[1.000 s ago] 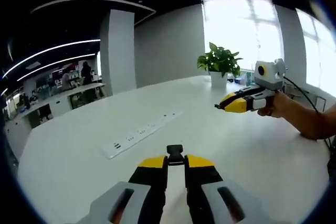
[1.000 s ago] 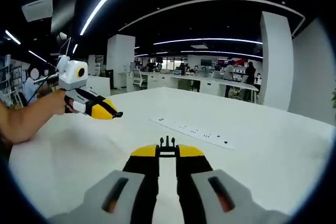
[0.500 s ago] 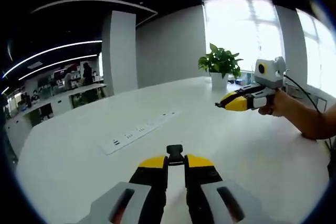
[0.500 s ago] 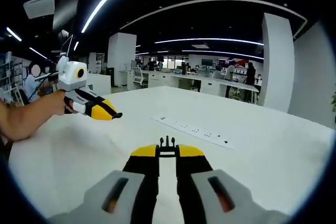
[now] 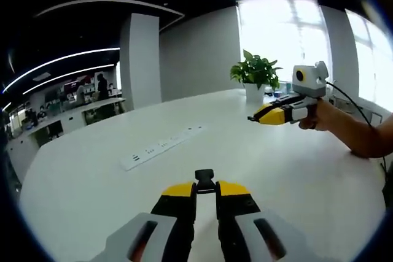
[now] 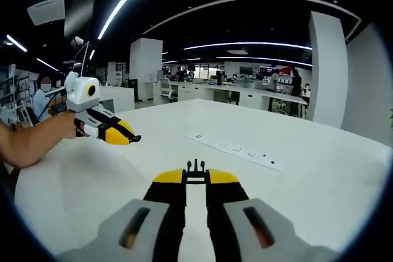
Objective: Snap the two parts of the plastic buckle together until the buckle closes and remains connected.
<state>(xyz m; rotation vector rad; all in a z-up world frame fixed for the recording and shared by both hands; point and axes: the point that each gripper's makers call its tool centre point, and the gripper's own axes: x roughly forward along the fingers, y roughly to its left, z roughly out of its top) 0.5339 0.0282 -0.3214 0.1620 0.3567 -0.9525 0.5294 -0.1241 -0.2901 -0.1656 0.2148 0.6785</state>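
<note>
Both buckle halves are already picked up and held in the air above the white table (image 5: 92, 194); the step in hand is bringing them together. The left gripper (image 5: 205, 189) is clamped narrow on the socket half (image 5: 204, 180), which juts from its tips. The right gripper (image 6: 195, 177) pinches the pronged half (image 6: 195, 168) the same way. The two grippers are well apart, tips angled toward each other. Next, I judge, prongs must line up with the socket mouth, then push straight in until they click
</note>
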